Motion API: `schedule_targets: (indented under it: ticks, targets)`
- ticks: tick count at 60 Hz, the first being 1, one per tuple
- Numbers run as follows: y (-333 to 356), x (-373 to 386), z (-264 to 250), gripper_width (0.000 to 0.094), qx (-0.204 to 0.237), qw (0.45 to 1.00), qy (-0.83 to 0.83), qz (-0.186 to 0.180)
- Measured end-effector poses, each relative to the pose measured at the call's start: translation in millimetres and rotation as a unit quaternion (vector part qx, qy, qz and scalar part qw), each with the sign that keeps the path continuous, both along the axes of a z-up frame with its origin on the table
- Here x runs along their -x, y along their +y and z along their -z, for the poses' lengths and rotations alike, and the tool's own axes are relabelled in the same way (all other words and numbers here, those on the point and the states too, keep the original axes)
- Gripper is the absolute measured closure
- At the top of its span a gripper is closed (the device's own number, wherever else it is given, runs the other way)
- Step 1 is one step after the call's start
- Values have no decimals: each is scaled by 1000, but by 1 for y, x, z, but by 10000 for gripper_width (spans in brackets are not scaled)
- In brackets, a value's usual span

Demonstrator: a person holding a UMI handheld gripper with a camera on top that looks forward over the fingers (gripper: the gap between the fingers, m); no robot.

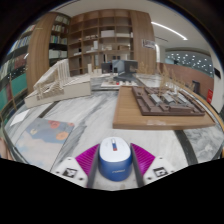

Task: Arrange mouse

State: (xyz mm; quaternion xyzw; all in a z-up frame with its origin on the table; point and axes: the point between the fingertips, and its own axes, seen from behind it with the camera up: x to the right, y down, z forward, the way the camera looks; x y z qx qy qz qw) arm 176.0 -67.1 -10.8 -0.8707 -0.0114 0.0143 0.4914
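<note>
A blue and white mouse [114, 157] sits between my two fingers, its white top facing up. My gripper [114, 162] is shut on the mouse, with the magenta pads [88, 158] pressing on its left and right sides. The mouse appears held over the near part of a glass-topped table [95, 115]. The mouse's underside and the surface right below it are hidden.
A flat printed sheet or booklet [50, 128] lies on the table ahead to the left. A white building model [55, 85] stands far left. A brown board with a model [160, 100] lies to the right. Wooden bookshelves [100, 40] stand behind.
</note>
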Motion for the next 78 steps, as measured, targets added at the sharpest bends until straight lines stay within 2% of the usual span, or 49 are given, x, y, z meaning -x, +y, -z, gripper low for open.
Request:
schedule_targets:
  ticks: [1, 5, 8, 13, 23, 28, 30, 34, 44, 45, 46, 47, 49, 52, 53, 54, 58, 59, 62, 63, 64, 75, 78]
  targets:
    - [1, -5, 0, 403, -1, 1000, -1, 12]
    - [2, -9, 1, 418, -3, 999, 6, 47]
    - [3, -12, 1, 464, 3, 998, -10, 61]
    - [2, -5, -3, 536, 35, 995, 15, 94]
    - [19, 71, -118, 541, -73, 990, 59, 102]
    - [31, 141, -135, 542, -93, 991, 64, 76]
    - [34, 169, -127, 543, -89, 992, 58, 62]
    - [36, 217, -88, 544, -51, 997, 44, 34]
    - [31, 249, -5, 543, 23, 999, 16, 23]
    - [30, 249, 2, 575, 34, 999, 15, 25]
    - [29, 250, 2, 447, 34, 999, 14, 23]
    - [34, 249, -4, 519, 18, 1000, 10, 23]
    - [34, 250, -6, 521, 20, 1000, 5, 19]
    - [31, 250, 5, 478, 50, 999, -2, 12]
    - [33, 250, 3, 393, 47, 999, -5, 8]
    - [33, 249, 3, 435, 48, 999, -9, 4]
    - [29, 251, 5, 368, 65, 998, -6, -12]
    - [26, 252, 4, 277, 69, 998, 0, -15]
    - [18, 252, -2, 138, 79, 997, 17, -22]
    - [15, 251, -6, 60, 77, 997, 21, -24]
    - [11, 249, -11, 93, 73, 997, 24, -26]
    - [-55, 216, -48, 99, 54, 996, 57, -36]
    - [-74, 203, -48, 102, 56, 996, 60, -28]
